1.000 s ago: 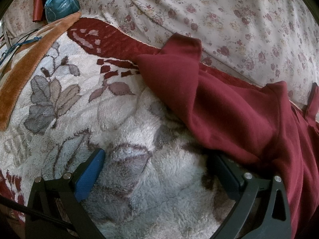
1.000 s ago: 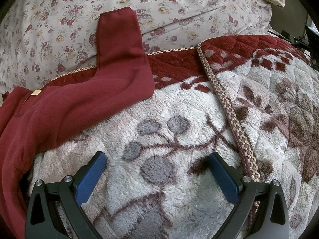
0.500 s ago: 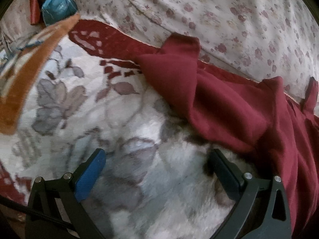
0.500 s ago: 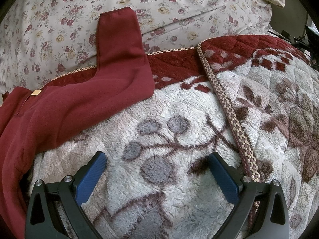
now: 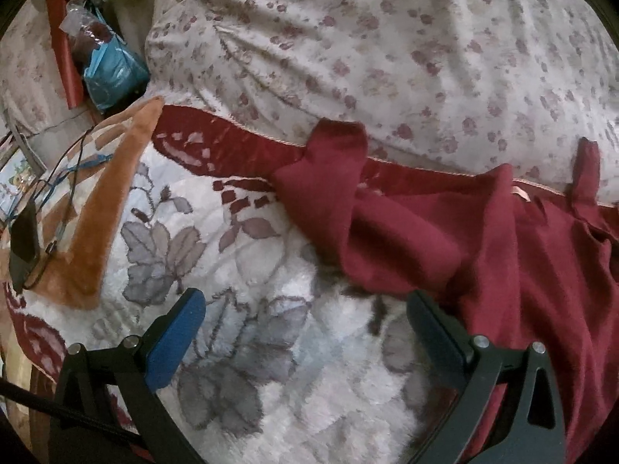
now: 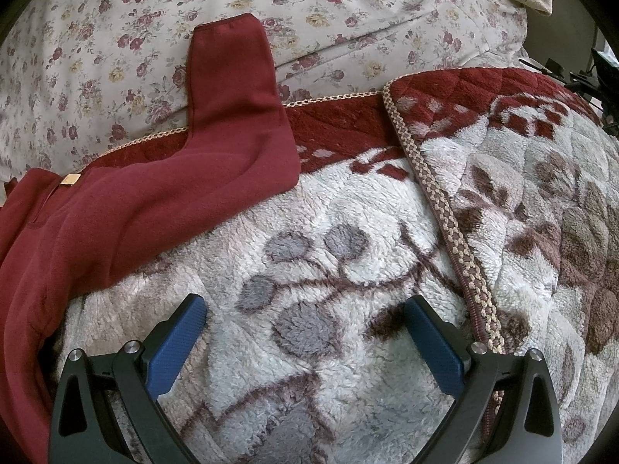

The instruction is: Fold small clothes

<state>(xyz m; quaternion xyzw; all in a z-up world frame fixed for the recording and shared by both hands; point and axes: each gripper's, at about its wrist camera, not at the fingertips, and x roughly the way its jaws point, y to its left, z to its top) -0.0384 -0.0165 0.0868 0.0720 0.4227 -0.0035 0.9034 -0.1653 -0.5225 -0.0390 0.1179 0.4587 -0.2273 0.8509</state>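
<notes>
A dark red small garment (image 5: pixel 522 255) lies spread on a fluffy patterned blanket (image 5: pixel 271 328), with one sleeve (image 5: pixel 329 178) folded back toward the floral bedding. My left gripper (image 5: pixel 305 321) stands open over the blanket, its right finger just short of the garment's lower edge. In the right wrist view the same garment (image 6: pixel 127 208) lies at the left, its other sleeve (image 6: pixel 232 81) reaching up onto the floral bedding. My right gripper (image 6: pixel 303 323) is open above bare blanket, to the right of the garment, with nothing between its fingers.
Floral bedding (image 5: pixel 387 46) rises behind the blanket. An orange-brown blanket edge (image 5: pixel 104 216), cables and a small black device (image 5: pixel 23 239) lie at the left. A teal bag (image 5: pixel 112 73) sits at the far left corner. A braided blanket hem (image 6: pixel 445 208) runs down the right side.
The left gripper has pulled back and up, so more of the room's left side and the bedding shows. The garment lies as before. The right gripper has not moved.
</notes>
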